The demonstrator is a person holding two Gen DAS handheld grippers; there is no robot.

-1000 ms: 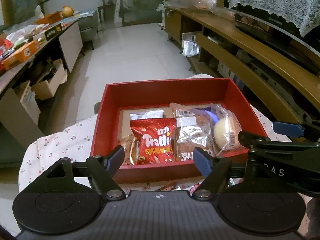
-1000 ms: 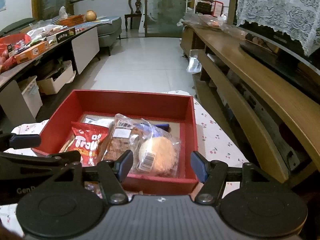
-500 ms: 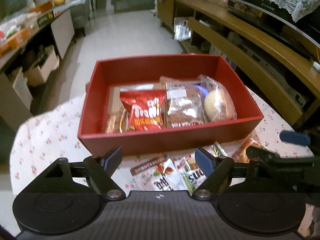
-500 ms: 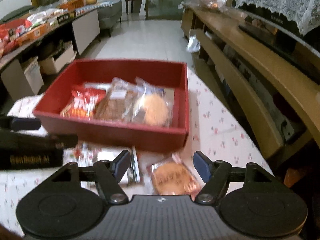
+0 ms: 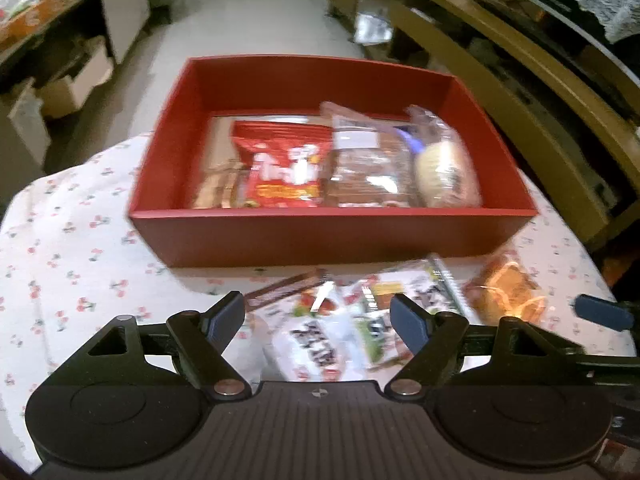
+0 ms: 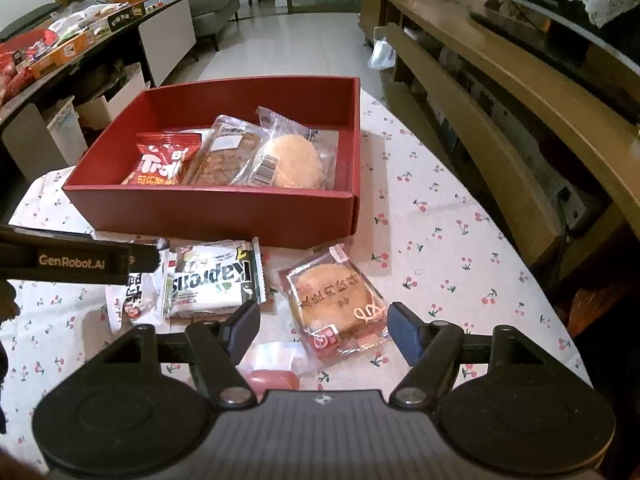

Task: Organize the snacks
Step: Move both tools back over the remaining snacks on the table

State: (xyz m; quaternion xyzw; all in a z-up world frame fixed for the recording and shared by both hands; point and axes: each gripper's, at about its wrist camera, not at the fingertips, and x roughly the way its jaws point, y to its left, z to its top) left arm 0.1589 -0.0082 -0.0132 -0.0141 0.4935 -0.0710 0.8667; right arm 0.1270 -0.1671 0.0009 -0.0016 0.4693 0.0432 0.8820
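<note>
A red box (image 6: pixel 224 212) (image 5: pixel 332 236) on the cherry-print tablecloth holds a red Trolli bag (image 6: pixel 162 164), a brown cake pack (image 6: pixel 224 156) and a round bun pack (image 6: pixel 294 162). In front of it lie a white-green snack pack (image 6: pixel 208 280), a round pastry pack (image 6: pixel 334 300), a white pack (image 5: pixel 316 344) and a pink-capped item (image 6: pixel 272 378). My left gripper (image 5: pixel 318 320) is open and empty above the loose packs. My right gripper (image 6: pixel 324 326) is open and empty above the pastry pack.
A long wooden shelf unit (image 6: pixel 520 92) runs along the right. A counter with boxes and snacks (image 6: pixel 60 48) stands at the left, with storage bins under it. The table's round edge (image 6: pixel 560 320) falls away at the right.
Both grippers have pulled back from the red box and tilted down. The loose packs in front of the box have come into view. Both stay open.
</note>
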